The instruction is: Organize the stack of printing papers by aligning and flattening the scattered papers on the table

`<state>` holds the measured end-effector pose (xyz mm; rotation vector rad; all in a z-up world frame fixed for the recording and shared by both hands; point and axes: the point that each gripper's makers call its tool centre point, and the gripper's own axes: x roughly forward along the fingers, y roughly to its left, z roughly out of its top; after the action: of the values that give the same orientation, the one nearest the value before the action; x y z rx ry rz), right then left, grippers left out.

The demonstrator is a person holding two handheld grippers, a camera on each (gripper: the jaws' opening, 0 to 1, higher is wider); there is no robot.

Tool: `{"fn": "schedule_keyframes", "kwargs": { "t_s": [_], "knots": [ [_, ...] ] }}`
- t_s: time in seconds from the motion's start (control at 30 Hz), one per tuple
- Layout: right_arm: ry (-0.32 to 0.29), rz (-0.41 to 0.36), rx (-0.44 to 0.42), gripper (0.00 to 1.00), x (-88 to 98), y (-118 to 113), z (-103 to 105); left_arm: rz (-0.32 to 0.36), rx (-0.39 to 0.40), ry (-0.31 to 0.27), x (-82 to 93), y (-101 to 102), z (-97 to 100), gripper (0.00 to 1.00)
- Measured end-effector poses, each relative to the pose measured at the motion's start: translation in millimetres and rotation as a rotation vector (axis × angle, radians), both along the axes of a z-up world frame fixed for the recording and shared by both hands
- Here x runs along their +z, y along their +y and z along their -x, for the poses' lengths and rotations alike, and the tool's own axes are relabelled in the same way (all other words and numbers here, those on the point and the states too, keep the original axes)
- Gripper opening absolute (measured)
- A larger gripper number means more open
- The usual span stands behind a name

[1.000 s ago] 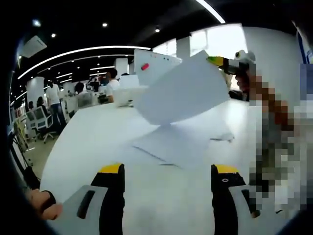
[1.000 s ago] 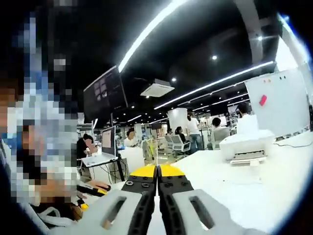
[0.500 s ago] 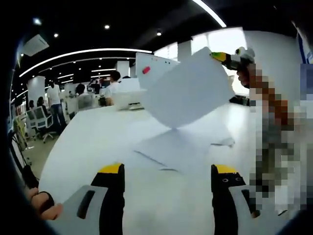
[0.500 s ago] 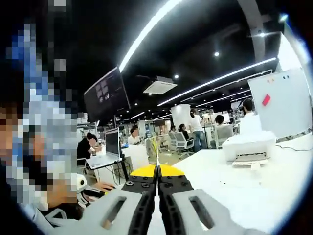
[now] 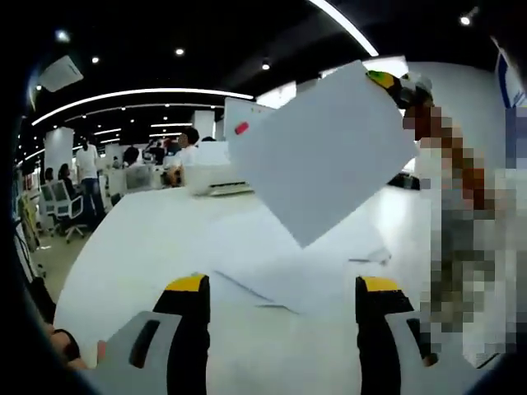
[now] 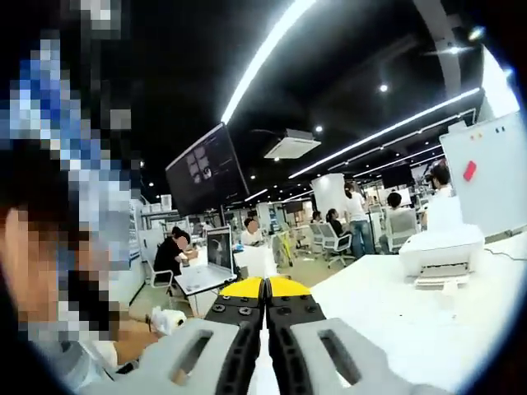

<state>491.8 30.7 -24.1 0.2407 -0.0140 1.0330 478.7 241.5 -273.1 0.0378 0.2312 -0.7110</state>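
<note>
Lifted sheet: a plain white sheet of printing paper hangs in the air ahead of and above the left gripper's jaws, tilted, one corner pointing down toward the table, its top right corner pinched by the right gripper.
Flat sheets: more loose white papers lie on the table just beyond the left jaws, edges askew, not lined up.
Left gripper: yellow-tipped black jaws set wide apart, nothing between them, over bare tabletop.
Right gripper, own view: jaws pressed together; the paper's edge between them is too thin to make out here.
Table: the long white table runs off ahead, bare to the left of the jaws.
Printer: a white printer sits far ahead, right of the right jaws.
Whiteboard: a white board stands behind the table.
</note>
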Motion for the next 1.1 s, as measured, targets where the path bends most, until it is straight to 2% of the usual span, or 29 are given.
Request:
{"fn": "schedule_keyframes", "kwargs": {
  "t_s": [0.07,0.13,0.17,0.23,0.33,0.4,0.43,0.47,0.57,0.73,0.9,1.1],
  "knots": [
    [0.009,-0.043,-0.006,0.00,1.9,-2,0,0.015,-0.011,-0.003,0.9,-7,1.1,0.75],
    [0.049,-0.119,-0.029,0.00,3.3,-9,-7,0.019,-0.019,-0.005,1.5,-11,2.1,0.75],
    [0.071,-0.147,-0.027,0.00,0.3,-12,-10,0.021,-0.022,-0.005,1.7,-12,2.7,0.75],
    [0.120,-0.200,-0.080,0.00,-10.6,-27,-28,0.024,-0.025,-0.006,2.3,-13,3.2,0.75],
    [0.171,-0.233,-0.121,0.00,-26.7,-39,-41,0.029,-0.023,-0.007,3.6,-12,3.5,0.75],
    [0.227,-0.249,-0.158,0.00,-50.4,-46,-51,0.028,-0.023,-0.007,3.7,-12,4.1,0.75],
    [0.228,-0.247,-0.160,0.00,-52.7,-47,-53,0.027,-0.023,-0.006,3.5,-12,4.2,0.75],
    [0.245,-0.238,-0.177,0.00,-66.4,-50,-59,0.022,-0.024,-0.003,2.1,-13,4.2,0.75],
    [0.287,-0.242,-0.208,0.00,-90.1,-53,-65,0.012,-0.029,0.006,-1.1,-15,4.5,0.75],
    [0.327,-0.260,-0.295,0.00,-119.3,-64,-76,0.028,-0.026,0.014,-3.4,-18,3.9,0.75],
    [0.376,-0.325,-0.325,0.00,-137.8,-64,-79,0.034,-0.037,0.034,-10.6,-28,3.7,0.75],
    [0.415,-0.389,-0.316,0.00,-140.9,-55,-75,0.027,-0.038,0.037,-13.6,-35,3.3,0.75]
  ]
}}
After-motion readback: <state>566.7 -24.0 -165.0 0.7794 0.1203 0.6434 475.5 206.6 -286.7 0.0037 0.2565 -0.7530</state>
